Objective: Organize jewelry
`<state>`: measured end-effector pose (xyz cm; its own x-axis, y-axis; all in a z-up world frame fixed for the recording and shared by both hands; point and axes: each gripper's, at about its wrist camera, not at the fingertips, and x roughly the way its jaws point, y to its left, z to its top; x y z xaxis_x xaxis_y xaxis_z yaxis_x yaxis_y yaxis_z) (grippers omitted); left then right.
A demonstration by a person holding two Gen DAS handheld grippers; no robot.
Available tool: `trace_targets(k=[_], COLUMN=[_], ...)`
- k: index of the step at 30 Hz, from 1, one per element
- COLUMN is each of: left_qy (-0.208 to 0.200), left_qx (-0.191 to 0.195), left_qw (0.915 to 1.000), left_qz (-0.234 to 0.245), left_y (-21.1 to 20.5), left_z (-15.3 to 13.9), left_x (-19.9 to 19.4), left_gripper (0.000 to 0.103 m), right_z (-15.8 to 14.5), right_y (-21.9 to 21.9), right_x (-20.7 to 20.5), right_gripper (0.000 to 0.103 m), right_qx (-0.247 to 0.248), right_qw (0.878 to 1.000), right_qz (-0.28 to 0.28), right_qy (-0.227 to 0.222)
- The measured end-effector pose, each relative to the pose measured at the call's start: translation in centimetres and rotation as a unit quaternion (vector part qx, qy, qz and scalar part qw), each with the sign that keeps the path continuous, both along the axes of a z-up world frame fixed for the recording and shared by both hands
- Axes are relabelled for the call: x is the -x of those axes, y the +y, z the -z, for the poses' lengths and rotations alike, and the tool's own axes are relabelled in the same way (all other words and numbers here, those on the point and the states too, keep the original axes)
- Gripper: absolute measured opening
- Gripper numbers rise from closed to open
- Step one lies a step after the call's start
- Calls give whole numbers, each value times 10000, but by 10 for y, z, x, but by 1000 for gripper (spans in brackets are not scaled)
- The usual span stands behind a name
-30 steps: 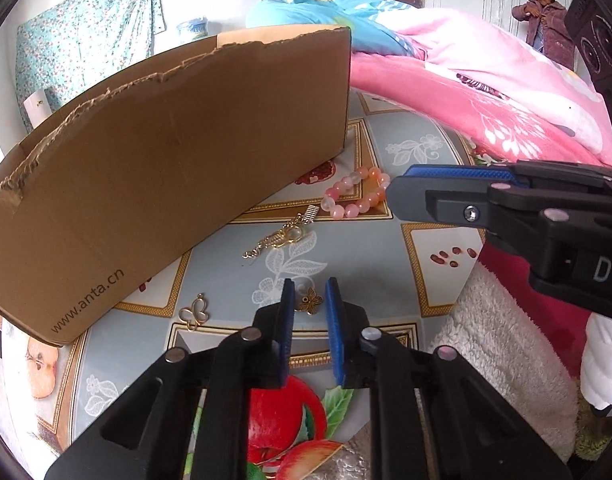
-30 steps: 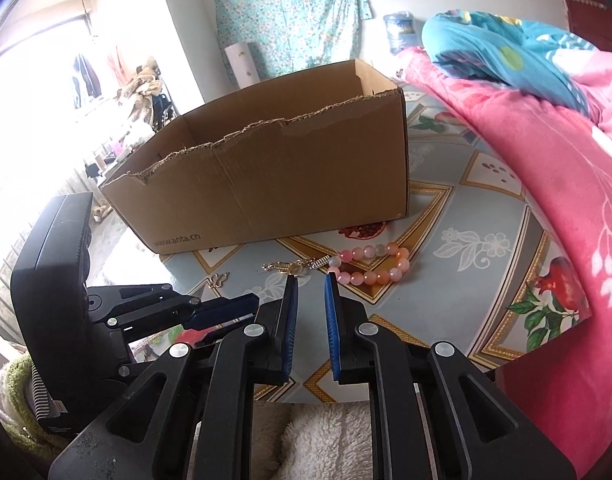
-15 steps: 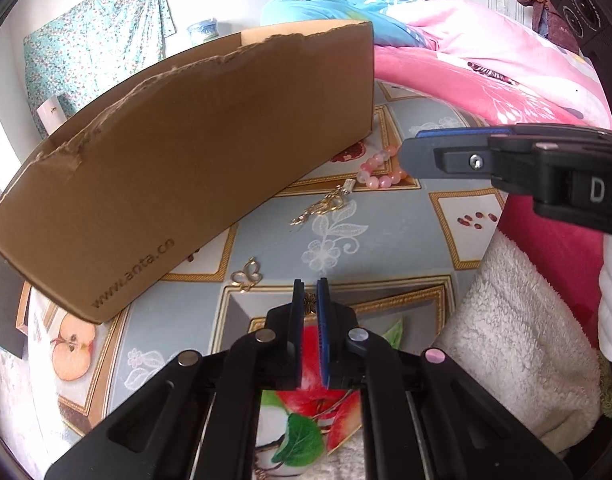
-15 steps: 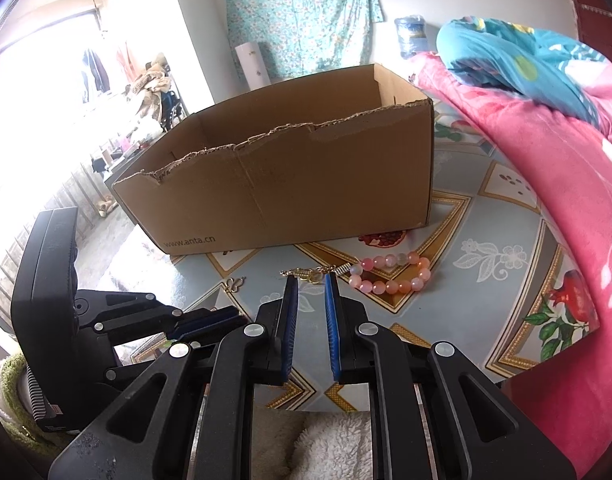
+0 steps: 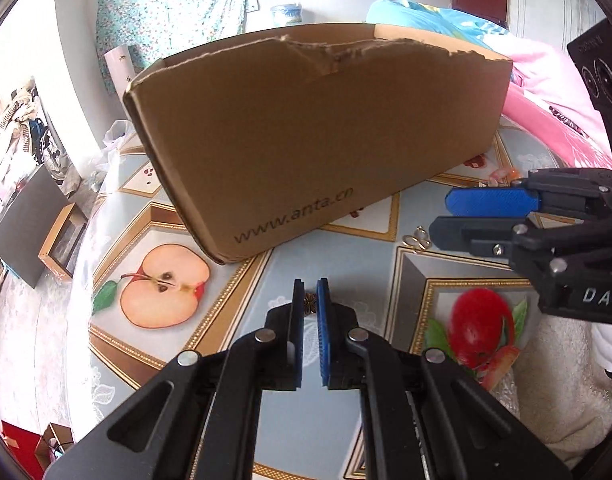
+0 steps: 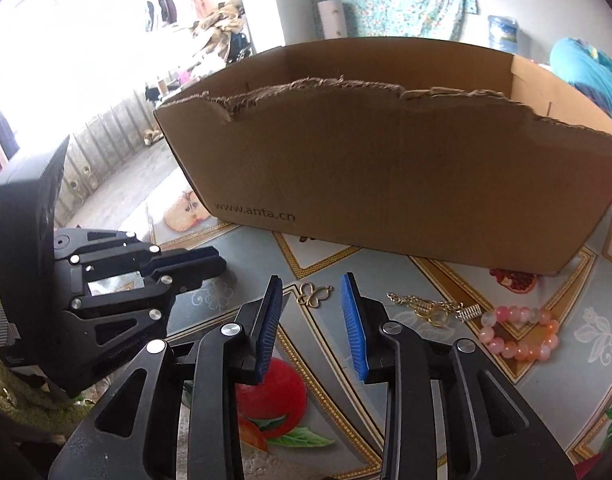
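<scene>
Cardboard gives us our landmark: a torn-edged cardboard box [image 6: 390, 168] standing on the fruit-patterned tablecloth [image 6: 446, 292]. In front of its printed long wall we hold the left gripper [image 5: 311, 306] with its blue pads nearly together, pinching a small bronze flower charm [image 5: 310, 304] just above the cloth. Nearer the box's right end we hold the right gripper [image 6: 312, 312], whose jaws are opening with nothing pressed between them; past its tips, on the cloth close to the box's front wall, lies a gold butterfly charm [image 6: 315, 295]. Further toward the box's right corner lie a gold chain with a clasp [image 6: 434, 306] and, beside it, a pink bead bracelet [image 6: 518, 332], both a little way out from the box's front wall. We cannot tell what the box holds, since its inside is hidden from both views.
</scene>
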<state>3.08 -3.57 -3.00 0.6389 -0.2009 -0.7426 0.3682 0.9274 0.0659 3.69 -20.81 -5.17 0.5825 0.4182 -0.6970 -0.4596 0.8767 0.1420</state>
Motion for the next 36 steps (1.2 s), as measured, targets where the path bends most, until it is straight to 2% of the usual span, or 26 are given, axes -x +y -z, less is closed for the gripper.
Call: trace_targets(k=[7, 13, 14, 15, 23, 26, 34, 36], left_qy=[-28, -51, -51, -49, -62, -59, -76, -80], left_qx=[92, 120, 143, 163, 196, 220, 206, 201], left_qw=[9999, 9999, 9999, 9998, 9998, 9997, 9997, 9997], left_qz=[96, 83, 69, 59, 87, 92, 109, 111], left_y=[10, 9, 9, 10, 12, 13, 13, 13], left_z=[0, -1, -1, -1, 0, 0, 0, 0], left_x=[-3, -6, -6, -6, -5, -5, -6, -6], left_gripper=[6, 6, 6, 6, 6, 6, 6, 6], right_z=[11, 6, 5, 4, 3, 2, 0, 0], right_y=[20, 22, 23, 23, 29, 28, 20, 17], right_x=[-6, -17, -19, -21, -26, -27, -27, -29], right_gripper=[30, 29, 27, 20, 18, 5, 6, 12], right_qx=[846, 1163, 1235, 1260, 1280, 1253, 1114, 1105], right_qw=[9935, 9850, 9832, 9822, 9823, 9829, 9866, 9876], right_qz=[-743, -1274, -1335, -1380, -1330, -1289, -1093, -966], right_qy=[-164, 95, 125, 175, 320, 387, 475, 558])
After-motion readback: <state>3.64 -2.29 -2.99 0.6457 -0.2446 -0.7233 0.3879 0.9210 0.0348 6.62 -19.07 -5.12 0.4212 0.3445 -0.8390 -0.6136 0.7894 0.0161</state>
